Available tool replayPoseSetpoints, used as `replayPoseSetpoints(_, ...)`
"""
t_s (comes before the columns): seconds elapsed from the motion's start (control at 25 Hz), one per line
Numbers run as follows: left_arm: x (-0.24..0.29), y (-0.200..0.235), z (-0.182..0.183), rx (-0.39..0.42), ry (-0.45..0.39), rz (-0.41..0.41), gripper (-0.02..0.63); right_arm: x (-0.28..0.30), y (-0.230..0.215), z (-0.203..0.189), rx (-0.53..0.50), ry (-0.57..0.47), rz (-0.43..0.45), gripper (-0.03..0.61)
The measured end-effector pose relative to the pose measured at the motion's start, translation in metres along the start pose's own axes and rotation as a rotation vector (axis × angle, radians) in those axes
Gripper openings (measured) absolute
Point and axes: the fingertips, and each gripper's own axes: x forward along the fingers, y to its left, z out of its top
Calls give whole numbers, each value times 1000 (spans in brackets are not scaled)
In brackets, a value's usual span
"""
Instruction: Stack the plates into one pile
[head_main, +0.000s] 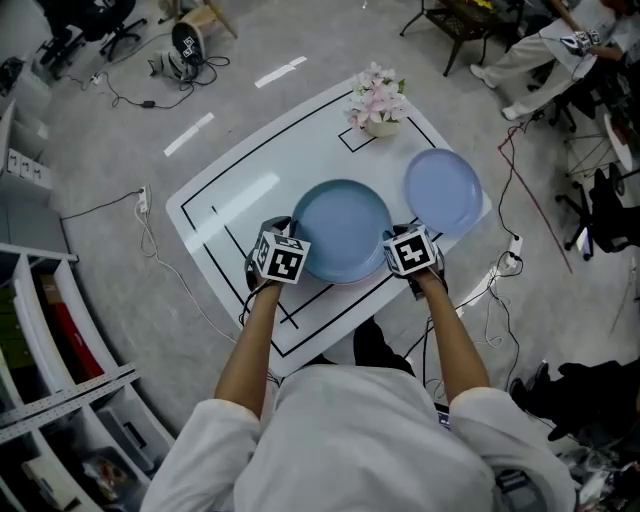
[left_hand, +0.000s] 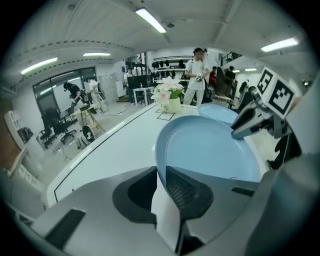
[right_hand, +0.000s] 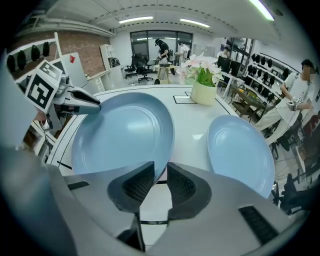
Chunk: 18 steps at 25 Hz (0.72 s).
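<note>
I'm taking the near plate (head_main: 342, 230) on the counter (head_main: 240, 200) by opposite rims for a level lift. My left fingers (left_hand: 169, 179) are clamping its edge, my right fingers (right_hand: 175, 180) are sitting slack around it, and the 2nd plate (head_main: 443, 190) is waiting beside.

Left forearm (head_main: 250, 345) and right forearm (head_main: 455, 340) are bare, extended forward and roughly parallel. My left gripper (left_hand: 161, 172) has its jaws nearly together, pinching the plate (left_hand: 210, 150) by its rim. My right gripper (right_hand: 161, 170) has its jaws parted around the opposite rim, with a gap beside it.
</note>
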Motion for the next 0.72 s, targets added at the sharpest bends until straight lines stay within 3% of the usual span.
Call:
replayPoseSetpoints(0.2, 3, -1, -11, 77, 6, 36, 115, 5, 3, -1, -30, -53, -10, 128)
replayPoseSetpoints(0.52, -27, 11, 10, -23, -144, -18, 121, -38, -12, -2, 90, -160, -67, 137)
replayPoseSetpoints(0.72, -52, 8, 33, -75, -249, -82, 107, -87, -24, 3, 143, -285, -181, 101)
